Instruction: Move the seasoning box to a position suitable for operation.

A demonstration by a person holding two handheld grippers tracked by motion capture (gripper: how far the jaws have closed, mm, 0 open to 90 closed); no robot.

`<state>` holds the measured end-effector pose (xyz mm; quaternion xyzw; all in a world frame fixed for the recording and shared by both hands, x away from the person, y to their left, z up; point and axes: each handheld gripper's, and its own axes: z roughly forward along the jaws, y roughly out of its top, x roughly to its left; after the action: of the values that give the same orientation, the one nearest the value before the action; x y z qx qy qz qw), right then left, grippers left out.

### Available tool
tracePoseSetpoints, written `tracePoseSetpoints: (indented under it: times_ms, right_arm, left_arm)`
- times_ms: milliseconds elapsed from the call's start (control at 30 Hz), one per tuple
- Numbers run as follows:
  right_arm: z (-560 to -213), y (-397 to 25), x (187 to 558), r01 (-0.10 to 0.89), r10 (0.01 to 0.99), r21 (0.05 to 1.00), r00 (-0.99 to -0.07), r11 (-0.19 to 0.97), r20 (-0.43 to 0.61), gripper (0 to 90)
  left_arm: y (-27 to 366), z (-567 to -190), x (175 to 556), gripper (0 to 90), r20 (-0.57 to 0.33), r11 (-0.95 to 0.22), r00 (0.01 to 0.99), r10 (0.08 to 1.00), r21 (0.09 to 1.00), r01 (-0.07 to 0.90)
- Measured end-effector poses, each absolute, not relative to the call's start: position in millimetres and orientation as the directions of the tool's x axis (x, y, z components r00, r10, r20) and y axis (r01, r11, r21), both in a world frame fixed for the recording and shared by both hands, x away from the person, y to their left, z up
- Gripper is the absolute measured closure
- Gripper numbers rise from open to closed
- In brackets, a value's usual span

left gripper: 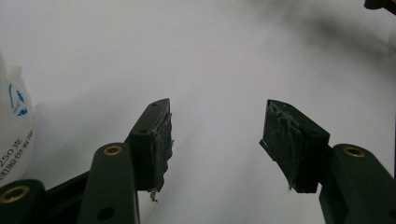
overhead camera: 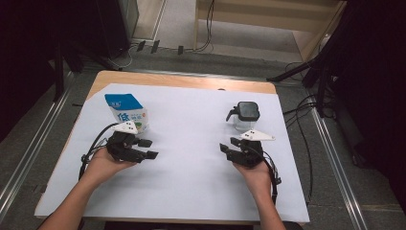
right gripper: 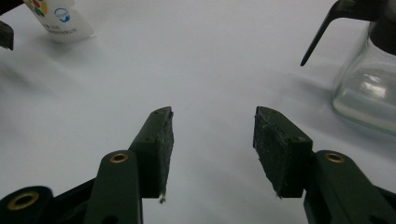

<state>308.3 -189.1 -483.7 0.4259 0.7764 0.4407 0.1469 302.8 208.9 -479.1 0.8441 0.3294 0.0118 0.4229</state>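
We've got both grippers resting low over the white table cover [overhead camera: 191,143], jaws spread wide on each and nothing between them. Our left gripper [overhead camera: 147,148] sits just in front of the blue-and-white milk pouch [overhead camera: 127,111], which stands upright behind it; in the left gripper view the pouch [left gripper: 14,126] is off past the left jaw, not between the pads. Our right gripper [overhead camera: 229,145] is near the glass jug with the black lid [overhead camera: 244,115], and in the right gripper view that jug [right gripper: 369,88] sits beyond the right jaw, off to the side.
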Motion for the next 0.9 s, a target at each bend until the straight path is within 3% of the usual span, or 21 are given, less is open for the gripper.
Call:
tracePoseSetpoints:
  times_ms: [467,900]
  right_arm:
    - [-479.2,-197.4,306.4,0.528,0.820,0.817,-0.558,0.231,0.128,39.6]
    - [-472.9,-212.7,312.2,0.524,0.873,0.839,-0.467,0.145,0.141,22.8]
  left_arm:
    - [209.6,-478.3,303.4,45.9,-0.255,-0.418,0.780,0.571,0.727,0.544]
    - [210.6,-475.6,300.7,46.2,-0.245,-0.415,0.781,0.575,0.735,0.536]
